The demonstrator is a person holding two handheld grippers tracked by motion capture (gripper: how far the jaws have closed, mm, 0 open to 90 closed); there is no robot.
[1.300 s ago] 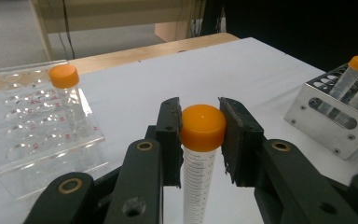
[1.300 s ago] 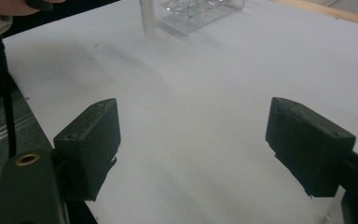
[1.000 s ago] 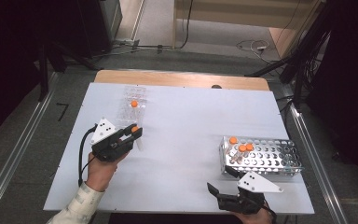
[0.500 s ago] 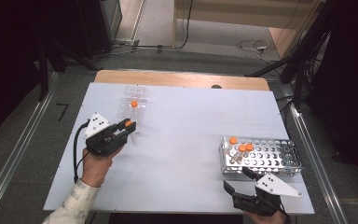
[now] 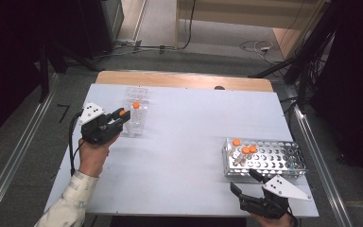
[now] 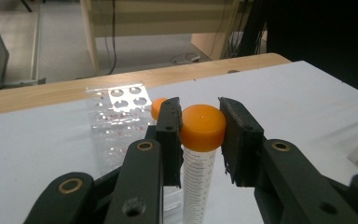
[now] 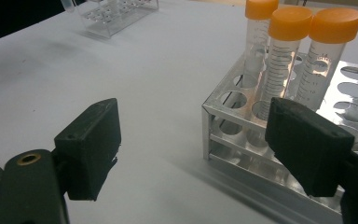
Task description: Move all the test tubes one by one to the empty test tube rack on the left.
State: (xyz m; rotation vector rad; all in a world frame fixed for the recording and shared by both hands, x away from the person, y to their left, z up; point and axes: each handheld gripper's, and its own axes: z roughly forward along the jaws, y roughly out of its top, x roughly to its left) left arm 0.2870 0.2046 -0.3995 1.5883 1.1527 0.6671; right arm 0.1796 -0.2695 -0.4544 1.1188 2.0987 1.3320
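My left gripper point(image 5: 119, 118) is shut on an upright clear tube with an orange cap point(image 6: 203, 123), held just under the cap. It stands at the near end of a clear plastic rack point(image 5: 137, 118) at the table's left rear. That rack holds one orange-capped tube point(image 5: 135, 105), whose cap point(image 6: 156, 107) peeks out behind my left jaw. My right gripper point(image 5: 246, 188) is open at the near right edge, just in front of a metal rack point(image 5: 276, 161). Three orange-capped tubes point(image 7: 284, 46) stand in that rack's left corner, beyond my right gripper point(image 7: 193, 140) with its jaws spread wide.
The white table top point(image 5: 189, 132) lies bare between the two racks. A wooden strip point(image 5: 184, 79) runs along the far edge. Most holes of the metal rack point(image 7: 233, 140) stand vacant. The clear rack point(image 7: 112, 11) shows far off in the right gripper view.
My left gripper has carried the tube away from the person and up to the clear rack. My right gripper has drawn back to the right, toward the near table edge.
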